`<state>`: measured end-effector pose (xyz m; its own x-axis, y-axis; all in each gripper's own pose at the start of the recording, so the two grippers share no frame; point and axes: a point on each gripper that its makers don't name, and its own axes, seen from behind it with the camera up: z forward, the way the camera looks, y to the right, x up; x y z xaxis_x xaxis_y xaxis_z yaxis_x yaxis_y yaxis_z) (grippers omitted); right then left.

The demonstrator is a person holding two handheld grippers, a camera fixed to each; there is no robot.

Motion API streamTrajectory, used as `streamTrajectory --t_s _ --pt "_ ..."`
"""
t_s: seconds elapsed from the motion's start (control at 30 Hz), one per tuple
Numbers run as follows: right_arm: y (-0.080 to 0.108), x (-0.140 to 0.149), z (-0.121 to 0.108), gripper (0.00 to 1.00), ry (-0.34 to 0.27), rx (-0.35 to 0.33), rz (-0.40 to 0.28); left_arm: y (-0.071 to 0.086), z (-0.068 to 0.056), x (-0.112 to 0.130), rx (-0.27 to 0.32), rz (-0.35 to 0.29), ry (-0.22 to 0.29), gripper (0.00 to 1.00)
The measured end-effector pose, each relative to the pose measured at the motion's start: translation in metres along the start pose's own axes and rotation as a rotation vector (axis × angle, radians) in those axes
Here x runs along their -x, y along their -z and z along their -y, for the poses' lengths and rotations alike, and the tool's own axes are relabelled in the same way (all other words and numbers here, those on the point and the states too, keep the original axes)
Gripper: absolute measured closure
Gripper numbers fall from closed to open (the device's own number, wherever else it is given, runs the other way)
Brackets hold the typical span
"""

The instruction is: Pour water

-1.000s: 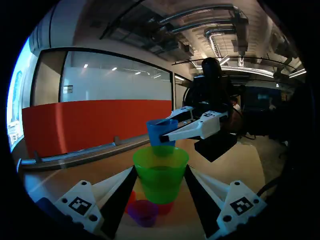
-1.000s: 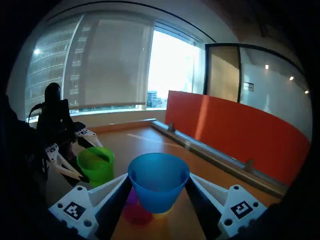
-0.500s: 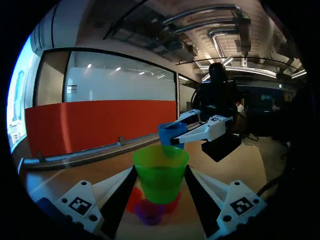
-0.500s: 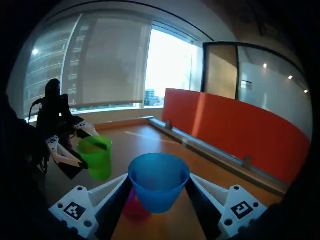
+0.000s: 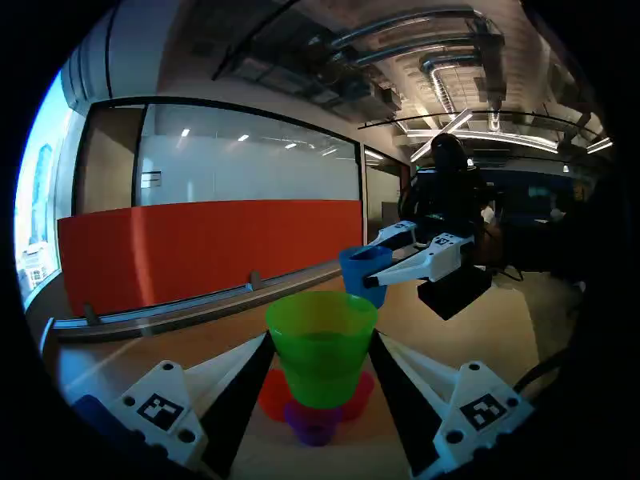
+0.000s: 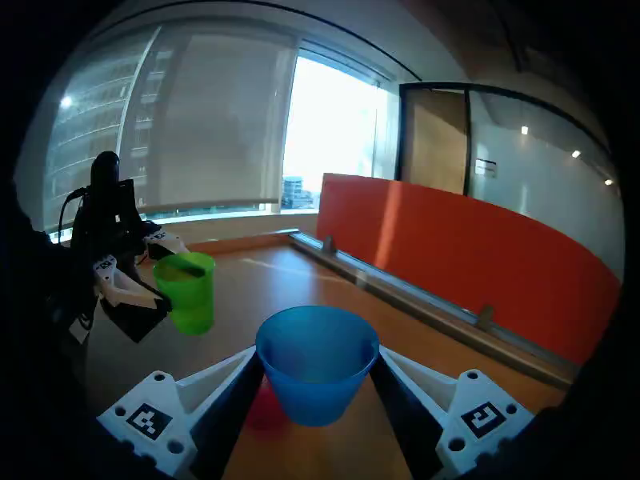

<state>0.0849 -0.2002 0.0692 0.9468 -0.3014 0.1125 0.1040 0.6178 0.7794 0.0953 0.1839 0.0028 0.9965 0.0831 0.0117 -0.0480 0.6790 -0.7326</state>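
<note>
1. The left gripper (image 5: 320, 336) has its jaws clamped on a green cup (image 5: 322, 352), one finger pressing each side. The cup's upright and sits dead centre in the left gripper view.
2. The right gripper (image 6: 318, 360) is doing the same with a blue cup (image 6: 318, 376): jaws closed on both sides of it, cup upright, mouth open towards us in the right gripper view.
3. In the left gripper view, the blue cup sits at about 1 o'clock from the green one, a bit farther off. The two cups are near each other but apart, rims not touching.
4. Flip to the right gripper view and the green cup is at roughly 10 o'clock from the blue cup, with the dark body of the other gripper behind it at 9 o'clock.
5. We can't tell whether there's water in either cup. The green one is see-through with a faint line partway up, but that's as much as we can make out.
6. At 6 o'clock under the green cup, a red piece (image 5: 276, 396) and a small purple cup (image 5: 314, 424) sit on the wooden worktop (image 5: 496, 336).
7. An orange partition (image 5: 200, 248) runs along the far edge of the worktop, around 10 o'clock in the left gripper view.
</note>
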Motion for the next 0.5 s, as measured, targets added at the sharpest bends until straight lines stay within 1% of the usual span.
streamTrajectory --t_s 0.5 --pt "0.013 0.016 -0.007 0.10 -0.016 0.022 0.005 0.007 0.017 0.002 -0.037 0.011 -0.003 0.17"
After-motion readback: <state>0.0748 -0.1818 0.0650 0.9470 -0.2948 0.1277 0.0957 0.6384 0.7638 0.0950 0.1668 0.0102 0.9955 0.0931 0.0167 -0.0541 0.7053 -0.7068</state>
